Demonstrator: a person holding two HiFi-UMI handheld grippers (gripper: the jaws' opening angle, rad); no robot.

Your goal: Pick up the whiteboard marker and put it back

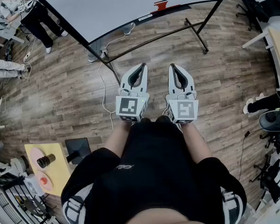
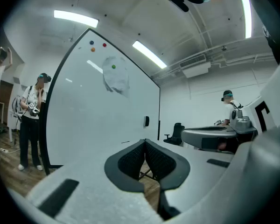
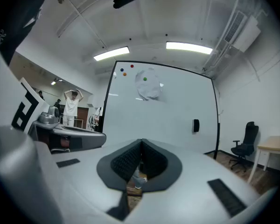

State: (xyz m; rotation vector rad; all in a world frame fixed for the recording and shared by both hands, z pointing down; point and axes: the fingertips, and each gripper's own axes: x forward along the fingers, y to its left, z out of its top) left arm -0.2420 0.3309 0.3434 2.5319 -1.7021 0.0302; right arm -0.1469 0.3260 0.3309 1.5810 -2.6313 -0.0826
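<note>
The whiteboard (image 1: 130,3) stands ahead of me on a black frame, and a small red thing (image 1: 161,4) lies on its tray. I cannot make out a marker for certain. My left gripper (image 1: 143,65) and right gripper (image 1: 171,65) are held side by side above the wooden floor, short of the board. Both point level at it. In the left gripper view the left gripper (image 2: 144,140) is shut and empty before the board (image 2: 98,120). The right gripper (image 3: 141,140) also has its tips together with nothing between them. A small dark holder (image 3: 196,125) hangs on the board (image 3: 163,111).
The board's black foot bars (image 1: 196,31) and a white cable (image 1: 102,92) lie on the floor ahead. A yellow table (image 1: 46,167) stands at lower left. A person (image 1: 32,15) stands at far left. An office chair (image 1: 263,6) and a desk (image 1: 277,41) are at right.
</note>
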